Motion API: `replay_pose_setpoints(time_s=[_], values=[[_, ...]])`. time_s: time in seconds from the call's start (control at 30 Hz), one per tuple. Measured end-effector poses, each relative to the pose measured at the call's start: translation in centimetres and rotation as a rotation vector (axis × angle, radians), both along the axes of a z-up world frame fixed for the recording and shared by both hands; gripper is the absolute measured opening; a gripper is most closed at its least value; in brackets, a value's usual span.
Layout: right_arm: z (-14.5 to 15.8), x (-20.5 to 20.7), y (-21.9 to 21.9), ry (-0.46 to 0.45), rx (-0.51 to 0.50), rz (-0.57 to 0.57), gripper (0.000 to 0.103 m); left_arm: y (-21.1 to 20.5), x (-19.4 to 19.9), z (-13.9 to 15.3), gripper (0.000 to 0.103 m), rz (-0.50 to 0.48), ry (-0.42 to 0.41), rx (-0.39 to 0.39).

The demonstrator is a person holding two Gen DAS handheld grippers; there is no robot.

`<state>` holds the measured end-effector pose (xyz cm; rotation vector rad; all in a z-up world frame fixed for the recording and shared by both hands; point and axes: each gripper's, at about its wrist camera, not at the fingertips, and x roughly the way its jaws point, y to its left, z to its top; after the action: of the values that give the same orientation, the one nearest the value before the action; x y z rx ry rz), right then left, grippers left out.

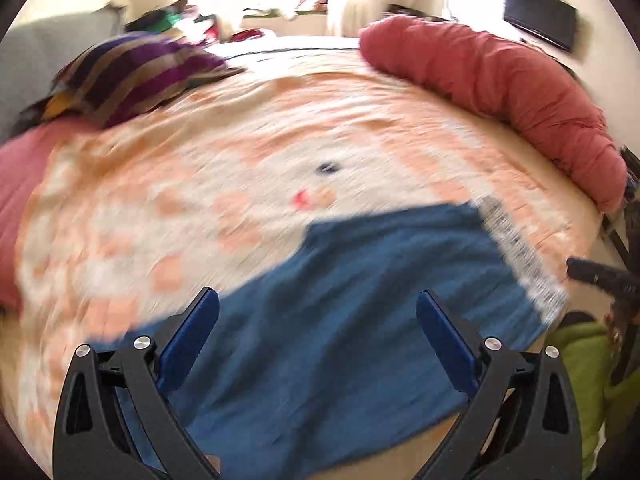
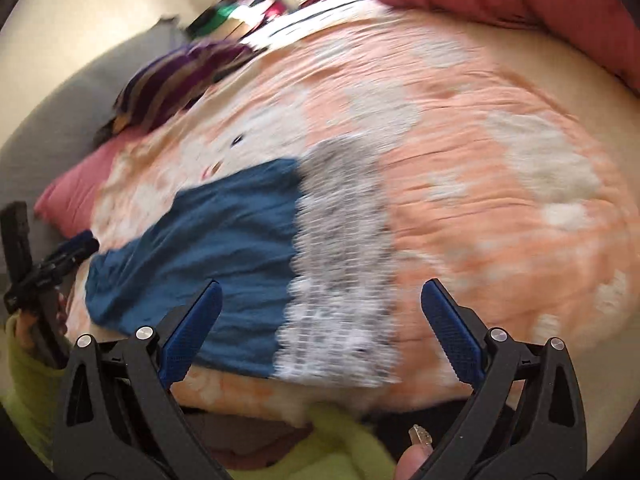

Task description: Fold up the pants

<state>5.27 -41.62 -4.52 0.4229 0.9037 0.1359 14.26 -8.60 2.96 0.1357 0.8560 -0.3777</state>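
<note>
On both grippers my jaws stand spread wide and pinch nothing: the left gripper (image 1: 318, 312) hovers over the blue pants (image 1: 360, 300), the right gripper (image 2: 320, 304) over their grey-and-white patterned band (image 2: 340, 264), which I take for the waistband. The pants lie flat on the peach-and-white bed cover (image 1: 200, 184), by its near edge, well apart from the red duvet roll (image 1: 500, 92) and the striped pillow (image 1: 136, 72) beyond them. I judge the cloth light, soft and limp, likely to sag and slide, so I would pinch the thicker band and the far hem at their corners.
</note>
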Motion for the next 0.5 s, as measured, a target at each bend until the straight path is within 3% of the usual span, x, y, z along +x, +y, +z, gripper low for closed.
replay_pose_setpoints(time_s=[0.1,0.27,0.4,0.5], values=[[-0.2,-1.1,-1.4,0.003,0.012,-0.041,0.094,-4.9,2.6,0.2,0.099,-0.111,0.025,-0.024],[-0.7,-2.3,-1.3,0.009,0.056,-0.055,0.094,-13.7,7.6,-2.6,0.099,-0.236,0.131,0.016],[-1.4,-2.1,0.3,0.042,0.043,-0.027,0.094,-19.5,8.9,-4.6,0.099,-0.335,0.118,0.097],[-2.1,-1.7,1.3,0.065,0.037,-0.011,0.094,-21.7,9.5,-5.5,0.099,-0.385,0.131,0.093]])
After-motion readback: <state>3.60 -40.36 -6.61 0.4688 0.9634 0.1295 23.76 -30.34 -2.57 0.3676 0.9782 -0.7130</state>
